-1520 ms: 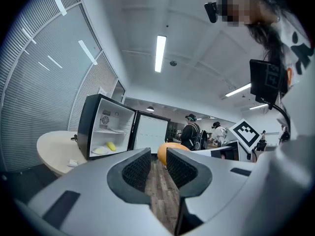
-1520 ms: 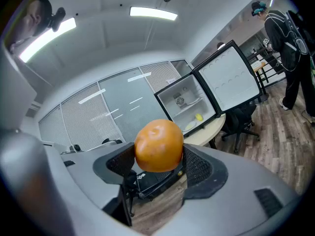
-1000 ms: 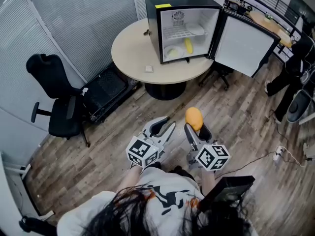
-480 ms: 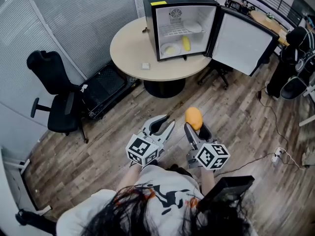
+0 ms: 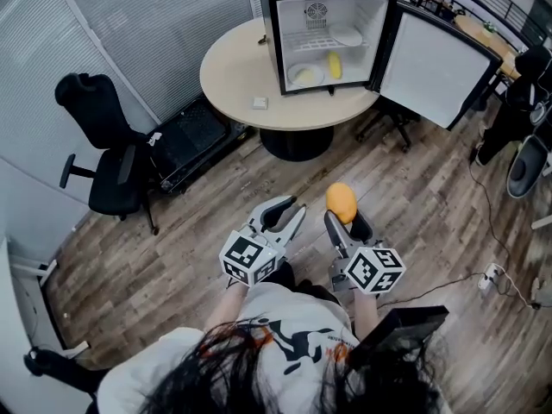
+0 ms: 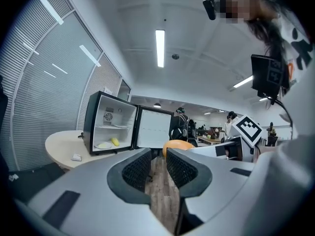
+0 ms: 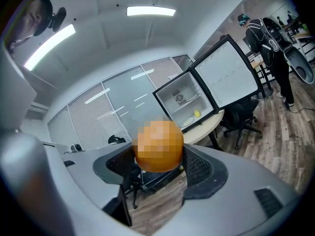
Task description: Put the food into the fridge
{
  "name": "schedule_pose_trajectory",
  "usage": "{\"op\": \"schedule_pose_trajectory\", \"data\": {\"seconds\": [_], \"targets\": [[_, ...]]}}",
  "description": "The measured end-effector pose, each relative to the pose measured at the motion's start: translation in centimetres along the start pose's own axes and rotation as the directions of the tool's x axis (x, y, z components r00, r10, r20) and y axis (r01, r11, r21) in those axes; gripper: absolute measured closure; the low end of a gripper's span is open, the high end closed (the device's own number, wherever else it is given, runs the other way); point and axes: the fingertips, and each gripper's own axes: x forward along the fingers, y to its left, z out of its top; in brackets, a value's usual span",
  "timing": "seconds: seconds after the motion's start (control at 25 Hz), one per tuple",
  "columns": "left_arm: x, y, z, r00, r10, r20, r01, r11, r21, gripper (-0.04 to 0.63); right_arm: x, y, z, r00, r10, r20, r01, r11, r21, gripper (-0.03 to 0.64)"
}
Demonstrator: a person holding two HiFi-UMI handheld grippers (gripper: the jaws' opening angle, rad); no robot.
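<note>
An orange round fruit [image 5: 340, 203] sits between the jaws of my right gripper [image 5: 343, 218], which is shut on it and held over the wooden floor. In the right gripper view the fruit [image 7: 158, 145] fills the gap between the mesh pads. My left gripper [image 5: 285, 214] hangs beside it, jaws a narrow gap apart with nothing between them [image 6: 158, 154]. Ahead, a black mini fridge [image 5: 274, 41] stands on a round beige table [image 5: 233, 76]. Its door [image 5: 431, 63] is swung open to the right. Inside lie a white plate [image 5: 304, 75] and a yellow food item [image 5: 334, 64].
A small white object [image 5: 260, 103] lies on the table. A black office chair [image 5: 108, 162] and a black case [image 5: 185, 149] stand at the left by the blinds. Another chair stands under the fridge door. A person in dark clothes [image 5: 517, 93] is at the right; a cable [image 5: 492, 270] runs over the floor.
The fridge and table have shifted up and right in the head view. Both grippers keep their pose, the fruit still held. The person at the right has moved.
</note>
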Motion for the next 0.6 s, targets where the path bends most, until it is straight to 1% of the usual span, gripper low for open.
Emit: {"op": "schedule_pose_trajectory", "data": {"seconds": [0.32, 0.6], "targets": [[1.9, 1.4, 0.0, 1.000, 0.002, -0.013, -0.002, 1.000, 0.004, 0.502, 2.1, -1.3, 0.7, 1.000, 0.001, -0.014, -0.001, 1.000, -0.003, 0.302], [5.1, 5.0, 0.0, 1.000, -0.018, -0.026, 0.018, 1.000, -0.003, 0.502, 5.7, -3.0, 2.0, 0.999, -0.028, -0.018, 0.028, 1.000, 0.010, 0.302]]}}
